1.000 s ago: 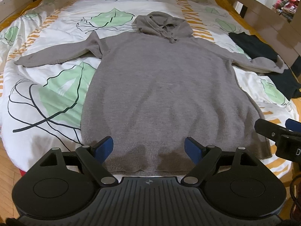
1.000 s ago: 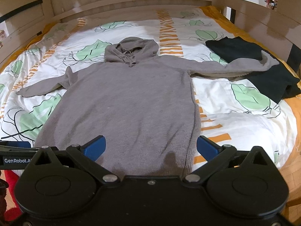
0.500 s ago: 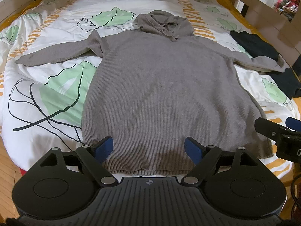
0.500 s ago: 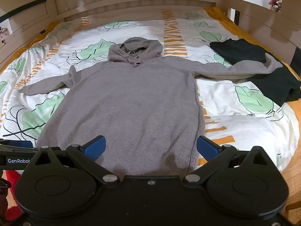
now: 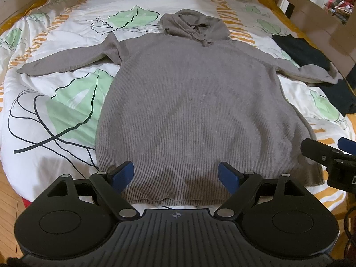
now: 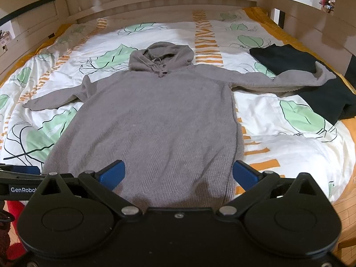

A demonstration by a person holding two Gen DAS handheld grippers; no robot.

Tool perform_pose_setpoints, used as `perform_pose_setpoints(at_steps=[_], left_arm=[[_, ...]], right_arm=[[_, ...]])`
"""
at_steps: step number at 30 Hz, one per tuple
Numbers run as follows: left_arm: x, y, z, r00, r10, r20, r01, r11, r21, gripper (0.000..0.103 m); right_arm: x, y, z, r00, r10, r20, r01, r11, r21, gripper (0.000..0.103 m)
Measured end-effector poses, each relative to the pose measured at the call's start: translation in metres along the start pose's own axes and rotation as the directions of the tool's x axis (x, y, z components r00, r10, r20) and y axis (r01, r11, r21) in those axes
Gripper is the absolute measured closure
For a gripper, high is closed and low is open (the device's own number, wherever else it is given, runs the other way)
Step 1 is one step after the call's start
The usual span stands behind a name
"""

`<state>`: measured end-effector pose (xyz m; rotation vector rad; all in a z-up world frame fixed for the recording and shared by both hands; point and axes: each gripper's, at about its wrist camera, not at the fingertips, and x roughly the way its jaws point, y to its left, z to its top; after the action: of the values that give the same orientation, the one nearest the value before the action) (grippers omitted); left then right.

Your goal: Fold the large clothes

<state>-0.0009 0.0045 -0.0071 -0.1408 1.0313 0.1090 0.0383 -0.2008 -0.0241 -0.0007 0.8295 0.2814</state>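
A long grey knitted hoodie [image 5: 195,102] [image 6: 155,120] lies flat on the bed, front up, hood away from me and both sleeves spread out sideways. Its right sleeve end rests on a black garment [image 6: 311,84]. My left gripper [image 5: 176,174] hovers open above the hem, nothing between its blue pads. My right gripper [image 6: 178,173] is open too, above the hem's right part, with nothing held. The right gripper's finger [image 5: 322,153] shows at the right edge of the left wrist view.
The bed has a white duvet [image 6: 289,146] with green leaves and orange stripes. Wooden rails [image 6: 155,2] enclose the head and both sides. A folded black garment [image 5: 311,66] lies at the right. Wooden floor [image 5: 9,200] shows beside the near corner.
Both views have shifted slightly, so the hoodie sits a little lower and closer in the frames. The hoodie itself has not moved and both grippers stay open.
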Motion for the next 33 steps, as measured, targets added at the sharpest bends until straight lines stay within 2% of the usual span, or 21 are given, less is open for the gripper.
perform_pose_setpoints(at_steps=[21,28,33], left_arm=[[0.013,0.004,0.007,1.000,-0.004,-0.020,0.004,1.000,-0.014,0.021],[0.024,0.015,0.020,0.997,-0.074,0.032,0.076,0.996,-0.049,0.021],[0.040,0.037,0.041,0.979,-0.158,0.132,0.171,0.981,-0.094,0.020]], right_arm=[[0.018,0.004,0.008,0.999,0.010,-0.034,-0.011,1.000,-0.028,0.001],[0.041,0.007,0.024,0.999,0.024,-0.048,-0.026,0.998,-0.050,0.001],[0.071,0.009,0.043,0.998,0.053,-0.042,-0.055,0.997,-0.045,0.001]])
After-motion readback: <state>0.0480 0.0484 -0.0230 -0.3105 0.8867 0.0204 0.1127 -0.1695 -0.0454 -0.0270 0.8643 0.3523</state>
